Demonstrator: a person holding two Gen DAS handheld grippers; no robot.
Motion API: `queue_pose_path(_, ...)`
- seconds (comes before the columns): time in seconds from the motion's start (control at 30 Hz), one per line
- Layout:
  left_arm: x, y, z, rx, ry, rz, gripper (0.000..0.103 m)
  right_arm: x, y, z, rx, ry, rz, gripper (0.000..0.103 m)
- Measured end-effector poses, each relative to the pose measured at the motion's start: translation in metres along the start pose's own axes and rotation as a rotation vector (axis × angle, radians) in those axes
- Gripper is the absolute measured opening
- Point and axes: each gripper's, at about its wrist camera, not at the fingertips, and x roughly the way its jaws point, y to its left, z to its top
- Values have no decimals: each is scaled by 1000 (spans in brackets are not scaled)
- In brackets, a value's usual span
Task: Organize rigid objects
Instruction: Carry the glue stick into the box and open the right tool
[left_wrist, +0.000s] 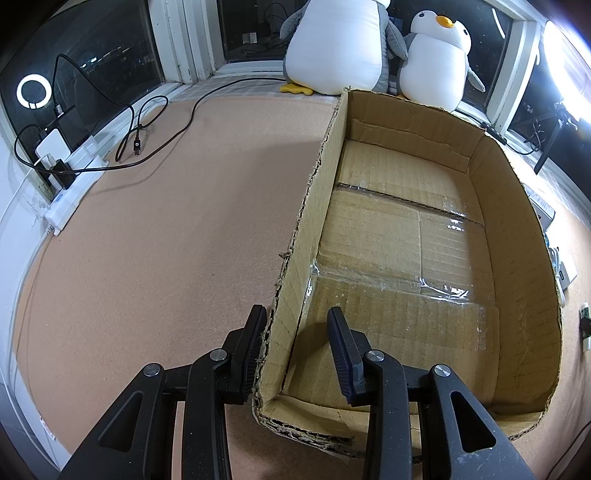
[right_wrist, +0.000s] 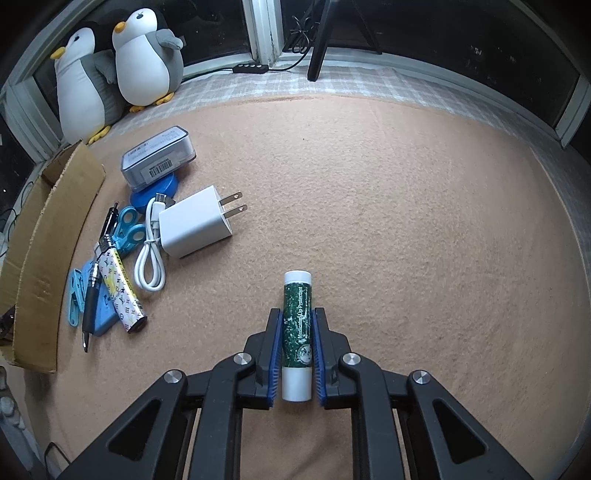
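Green lip balm (right_wrist: 296, 334) lies on the mat, pinched lengthwise in my right gripper (right_wrist: 297, 325). Lift straight, keeping it level. My left gripper (left_wrist: 297, 325) seemingly clamps the cardboard box (left_wrist: 517, 206) wall; hold steady.

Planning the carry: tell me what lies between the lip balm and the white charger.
Bare mat only, in the right wrist view: nothing lies between the lip balm and the white charger.
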Motion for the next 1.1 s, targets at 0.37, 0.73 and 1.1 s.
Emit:
queue_pose_path(0.37,0,0,0,0,0,-1,37,-53,55,16,-85,-113,132,14)
queue_pose_path(0.73,0,-1,2,-7,0,-5,37,-71,170,39,-266,-140,315,14)
queue_pose_path(1.1,0,0,1,-10,0,-5,37,-44,244,29,-372,-57,371,14)
